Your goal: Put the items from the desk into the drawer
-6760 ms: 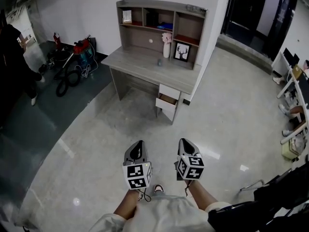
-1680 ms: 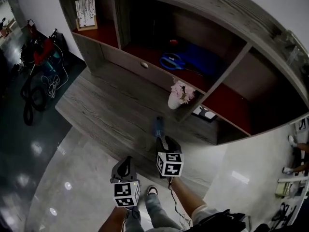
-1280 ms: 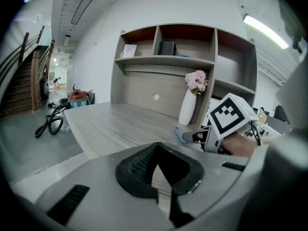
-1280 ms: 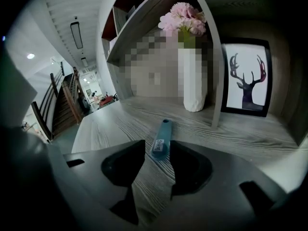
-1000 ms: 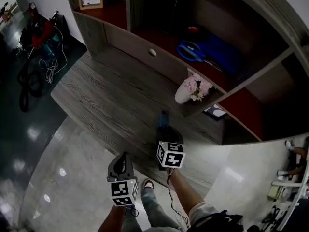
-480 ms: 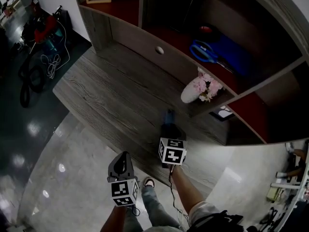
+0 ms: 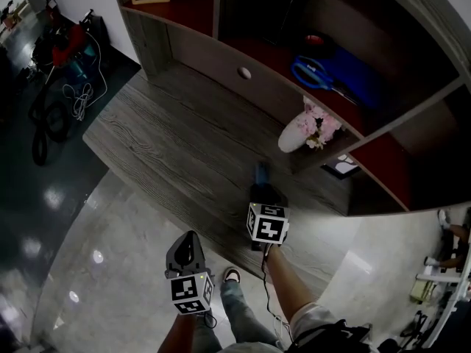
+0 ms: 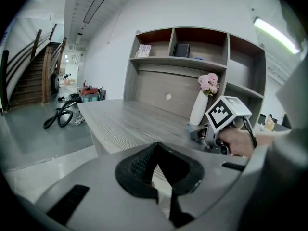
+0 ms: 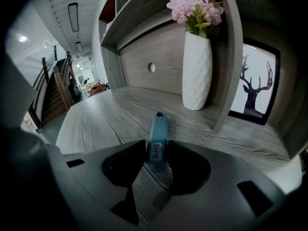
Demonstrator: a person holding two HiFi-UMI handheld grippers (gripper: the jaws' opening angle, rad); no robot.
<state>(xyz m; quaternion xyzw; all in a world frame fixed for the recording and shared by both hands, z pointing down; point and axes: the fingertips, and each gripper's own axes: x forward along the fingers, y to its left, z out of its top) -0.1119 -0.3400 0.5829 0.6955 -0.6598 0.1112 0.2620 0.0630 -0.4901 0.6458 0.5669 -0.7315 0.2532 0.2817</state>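
Head view: the bench (image 7: 169, 138) lies bare toward 9 o'clock. The right gripper (image 7: 261, 190) reaches over its front edge, with a vase (image 7: 298, 134) at 1 o'clock and scissors (image 7: 316, 76) shelved beyond.

Left gripper view: the left gripper (image 8: 156, 148) is clenched and empty (short of the bench).

Right gripper view: its jaws clasp the blue tube (image 9: 157, 138) lying on the bench.

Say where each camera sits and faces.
Head view: on the head, steeply down at the desk; left gripper, right gripper, forearms show.
Left gripper view: on the left gripper, across the desk; own jaws, right gripper show.
Right gripper view: on the right gripper, toward the vase; blue item between jaws.
All share the vase.
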